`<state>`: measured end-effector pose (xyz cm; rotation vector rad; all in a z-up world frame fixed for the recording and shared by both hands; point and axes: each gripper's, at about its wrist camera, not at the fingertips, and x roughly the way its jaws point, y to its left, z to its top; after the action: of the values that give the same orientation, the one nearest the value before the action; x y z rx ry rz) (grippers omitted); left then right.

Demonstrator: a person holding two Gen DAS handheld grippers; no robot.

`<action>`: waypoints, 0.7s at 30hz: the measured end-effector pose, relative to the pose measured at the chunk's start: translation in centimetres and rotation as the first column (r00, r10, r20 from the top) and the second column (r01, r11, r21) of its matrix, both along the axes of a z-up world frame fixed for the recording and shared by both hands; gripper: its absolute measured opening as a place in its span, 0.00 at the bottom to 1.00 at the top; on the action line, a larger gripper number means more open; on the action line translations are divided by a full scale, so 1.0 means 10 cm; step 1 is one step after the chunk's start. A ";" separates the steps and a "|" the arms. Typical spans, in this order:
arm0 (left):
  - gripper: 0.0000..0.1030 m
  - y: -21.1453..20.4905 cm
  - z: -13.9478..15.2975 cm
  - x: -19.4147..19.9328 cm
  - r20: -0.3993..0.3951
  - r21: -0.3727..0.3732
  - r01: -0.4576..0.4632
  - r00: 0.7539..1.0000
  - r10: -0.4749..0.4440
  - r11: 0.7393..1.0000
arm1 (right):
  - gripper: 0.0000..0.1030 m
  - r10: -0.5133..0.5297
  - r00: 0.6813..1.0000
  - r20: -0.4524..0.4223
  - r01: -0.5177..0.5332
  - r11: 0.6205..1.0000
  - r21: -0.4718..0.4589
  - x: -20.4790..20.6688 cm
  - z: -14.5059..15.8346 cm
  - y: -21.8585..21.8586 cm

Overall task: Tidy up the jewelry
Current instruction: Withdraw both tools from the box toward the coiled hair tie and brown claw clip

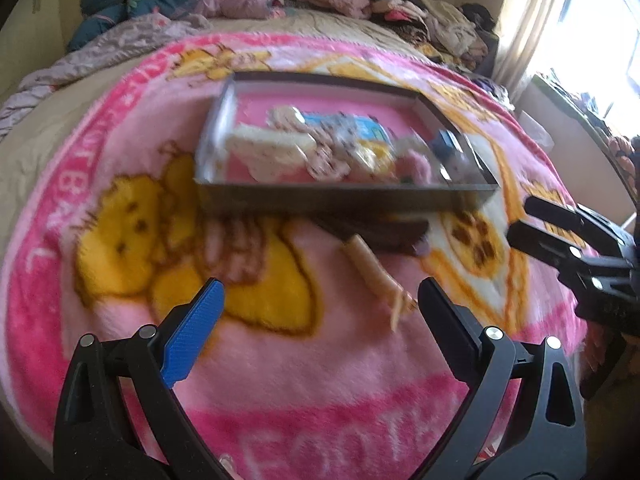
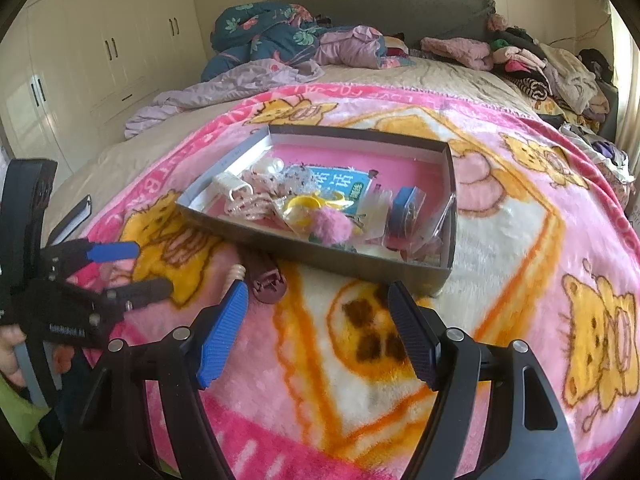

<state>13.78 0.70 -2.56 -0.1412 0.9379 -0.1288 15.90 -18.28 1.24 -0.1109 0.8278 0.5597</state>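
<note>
A shallow grey box (image 2: 360, 258) sits on the pink cartoon blanket (image 2: 500, 280). It holds a pink pompom (image 2: 334, 226), a yellow ring piece (image 2: 302, 204), a blue booklet (image 2: 340, 188), a small blue case (image 2: 404, 208) and bagged trinkets. In front of the box lie a maroon claw clip (image 2: 266, 280) and a beige ribbed clip (image 1: 376, 276). My left gripper (image 1: 320, 300) hovers open just short of the beige clip, which lies by its right finger. My right gripper (image 2: 316, 290) stands open and empty over the blanket, to the right of the maroon clip.
Heaps of clothes (image 2: 540, 64) and a floral quilt (image 2: 264, 36) crowd the head of the bed. White wardrobes (image 2: 100, 52) line the left wall. A bright window with a curtain (image 1: 532, 20) is on the right. A hand (image 2: 10, 354) holds the left gripper.
</note>
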 end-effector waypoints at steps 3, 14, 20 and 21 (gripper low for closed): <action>0.85 -0.14 -0.08 0.01 -0.020 -0.002 0.031 0.999 -0.031 1.000 | 0.68 0.010 1.000 -0.019 -0.010 1.000 -0.001 0.03 -0.08 -0.03; 0.70 -0.37 -0.39 0.21 -0.081 0.010 0.040 0.996 -0.039 0.999 | 0.68 0.050 0.996 -0.073 -0.049 0.999 0.016 0.16 -0.23 -0.06; 0.48 -0.33 -0.45 0.24 -0.092 0.047 0.012 0.996 -0.008 0.999 | 0.68 0.098 0.992 -0.083 -0.097 0.995 0.010 0.24 -0.27 0.09; 0.46 -0.29 -0.44 0.24 -0.093 0.035 0.010 0.996 -0.006 0.999 | 0.68 0.108 0.990 -0.088 -0.108 0.994 0.011 0.26 -0.29 0.13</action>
<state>16.15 -2.19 -6.99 -0.1109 1.0331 -0.1136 18.49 -17.01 -1.61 -0.1263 0.9096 0.6730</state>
